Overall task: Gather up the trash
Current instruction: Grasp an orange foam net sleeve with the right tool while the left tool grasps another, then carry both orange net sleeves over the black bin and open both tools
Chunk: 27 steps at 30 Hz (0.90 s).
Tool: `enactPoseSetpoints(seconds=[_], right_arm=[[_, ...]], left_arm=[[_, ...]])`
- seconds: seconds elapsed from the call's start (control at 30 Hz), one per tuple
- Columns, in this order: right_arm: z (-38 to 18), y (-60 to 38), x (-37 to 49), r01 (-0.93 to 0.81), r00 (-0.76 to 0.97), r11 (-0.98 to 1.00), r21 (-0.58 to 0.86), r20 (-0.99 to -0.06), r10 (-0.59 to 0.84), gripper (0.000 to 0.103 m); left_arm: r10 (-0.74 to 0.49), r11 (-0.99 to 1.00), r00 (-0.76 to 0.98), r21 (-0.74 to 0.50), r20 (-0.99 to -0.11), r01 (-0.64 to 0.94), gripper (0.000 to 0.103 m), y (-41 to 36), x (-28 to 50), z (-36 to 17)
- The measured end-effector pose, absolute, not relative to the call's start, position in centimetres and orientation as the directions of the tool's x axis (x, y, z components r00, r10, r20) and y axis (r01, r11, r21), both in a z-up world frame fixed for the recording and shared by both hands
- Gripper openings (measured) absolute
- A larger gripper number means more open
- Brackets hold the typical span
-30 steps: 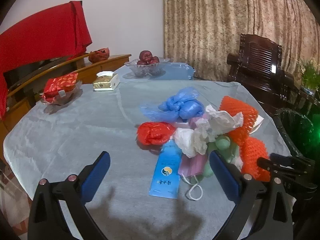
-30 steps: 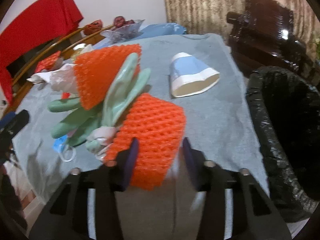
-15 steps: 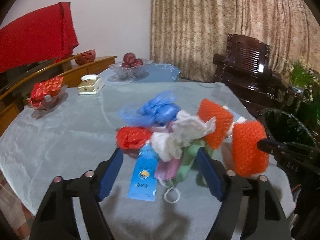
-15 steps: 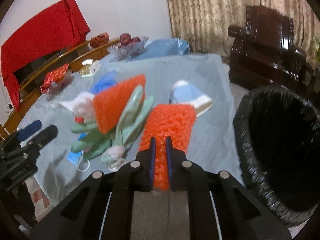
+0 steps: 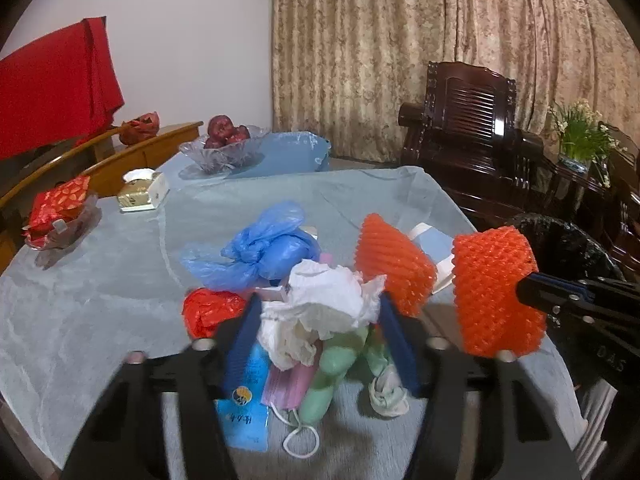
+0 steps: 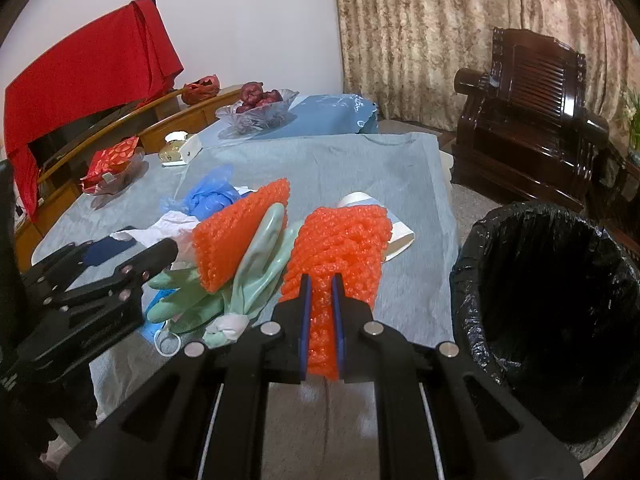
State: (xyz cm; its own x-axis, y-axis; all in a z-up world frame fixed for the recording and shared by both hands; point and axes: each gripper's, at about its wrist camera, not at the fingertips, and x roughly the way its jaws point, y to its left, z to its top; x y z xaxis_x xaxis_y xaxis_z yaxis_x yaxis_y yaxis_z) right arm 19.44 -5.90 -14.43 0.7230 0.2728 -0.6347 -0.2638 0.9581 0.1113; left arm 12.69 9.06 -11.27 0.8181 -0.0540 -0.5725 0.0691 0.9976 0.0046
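My right gripper (image 6: 321, 312) was clamped on an orange foam net (image 6: 338, 258), its blue pads squeezing the net's near end flat between them while the rest bulged out ahead of the fingertips. The net's long axis ran straight on from my fingers, pointing away from me, and it hung lifted off the tablecloth (image 6: 360, 168), just left of the black-lined bin (image 6: 552, 312). In the left view that same net (image 5: 496, 292) stood upright in the air in front of the bin (image 5: 560, 240), held from the right. My left gripper (image 5: 320, 344) was spread wide, gripping nothing, its pads flanking the trash pile left of the bin: crumpled white tissue (image 5: 324, 308) sat between the pads, with a green glove (image 5: 336, 364) and a pink mask (image 5: 286, 384) beneath it. A second foam net (image 5: 394, 264) lay tilted on the pile, between the tissue and the bin, its pointed end up. A blue bag (image 5: 260, 250) lay beyond the tissue, a red bag (image 5: 210, 312) just outside my left pad, and a blue packet (image 5: 244, 404) under that finger. A flattened paper cup (image 6: 396, 236) lay on the cloth behind the held net.
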Motion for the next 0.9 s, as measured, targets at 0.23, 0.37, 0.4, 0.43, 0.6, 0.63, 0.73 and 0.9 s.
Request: enactPoseSetpoints(seconds=[0.23,0.37,0.4,0.43,0.6,0.63,0.73,0.9], right_arm=[[-13.8,-5.8,19.4,-0.272,0.726,0.955,0.118,-0.627,0.283,0.009],[-12.7,-5.9,19.1,-0.275,0.74,0.953,0.123,-0.606,0.292,0.009],[-12.3,-6.0,19.0,-0.278,0.745,0.953,0.124,-0.598,0.295,0.009],[-12.0,-6.0,18.9,-0.28,0.749,0.952,0.124,-0.592,0.297,0.009],[-10.3,-6.5,18.4,-0.282,0.774,0.951,0.125,-0.557,0.303,0.009],[-10.0,-6.8,18.3,-0.28,0.778,0.952,0.126,-0.551,0.302,0.009],[-8.9,-7.8,17.8,-0.261,0.8,0.958,0.122,-0.528,0.285,0.009],[-7.4,-11.0,16.9,-0.197,0.836,0.974,0.115,-0.499,0.228,0.009]], left_arm=[[-0.127,0.991,0.805,-0.051,-0.579,0.12,0.009,10.0,12.8,-11.2],[-0.116,0.993,0.827,-0.058,-0.55,0.1,0.007,10.8,12.1,-9.7],[-0.114,0.993,0.833,-0.061,-0.542,0.097,0.007,11.1,12.0,-9.2],[-0.117,0.993,0.842,-0.069,-0.526,0.095,0.007,11.3,11.6,-8.4],[-0.132,0.991,0.872,-0.065,-0.472,0.114,0.007,11.0,10.6,-5.6],[-0.142,0.99,0.876,-0.064,-0.46,0.126,0.007,10.7,10.5,-4.9],[-0.175,0.984,0.884,-0.058,-0.432,0.167,0.007,9.4,10.3,-3.3],[-0.263,0.963,0.874,-0.051,-0.409,0.266,0.007,5.6,10.4,-1.8]])
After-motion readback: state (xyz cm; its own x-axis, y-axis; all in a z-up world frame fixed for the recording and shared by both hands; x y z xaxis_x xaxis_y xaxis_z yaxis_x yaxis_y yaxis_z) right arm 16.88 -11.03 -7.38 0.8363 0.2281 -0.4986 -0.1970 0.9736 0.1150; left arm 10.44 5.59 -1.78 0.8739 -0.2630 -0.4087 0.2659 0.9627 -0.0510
